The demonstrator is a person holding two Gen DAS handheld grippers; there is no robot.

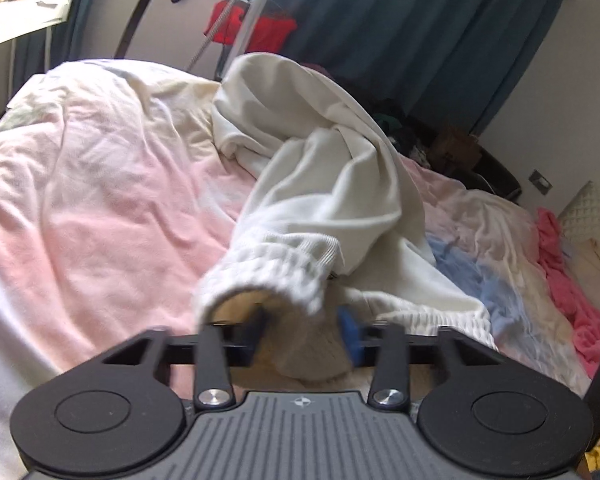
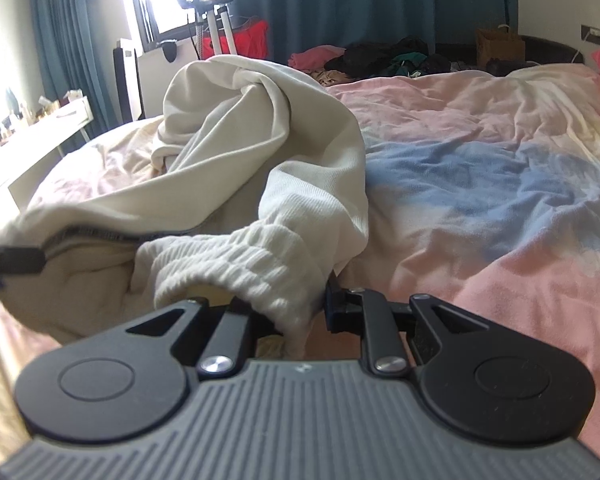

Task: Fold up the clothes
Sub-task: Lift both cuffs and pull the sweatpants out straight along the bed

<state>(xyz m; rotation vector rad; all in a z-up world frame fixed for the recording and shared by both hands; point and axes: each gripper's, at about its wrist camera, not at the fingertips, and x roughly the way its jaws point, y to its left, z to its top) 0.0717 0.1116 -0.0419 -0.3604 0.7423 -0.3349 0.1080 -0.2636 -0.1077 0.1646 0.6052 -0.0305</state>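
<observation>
A pastel bedspread (image 2: 480, 168) covers the bed, teal curtains (image 2: 340, 0) behind, white desk (image 2: 40, 144) alongside.

Both wrist views close, angled down, sharing white garment (image 1: 320, 184), bed (image 2: 480, 184)

One white garment (image 1: 320, 184) lies on one bed (image 1: 100, 200). Two grippers show, one at each frame's bottom: left (image 1: 306, 326), right (image 2: 288, 312). One red cloth (image 1: 260, 30) hangs at upper centre.
</observation>
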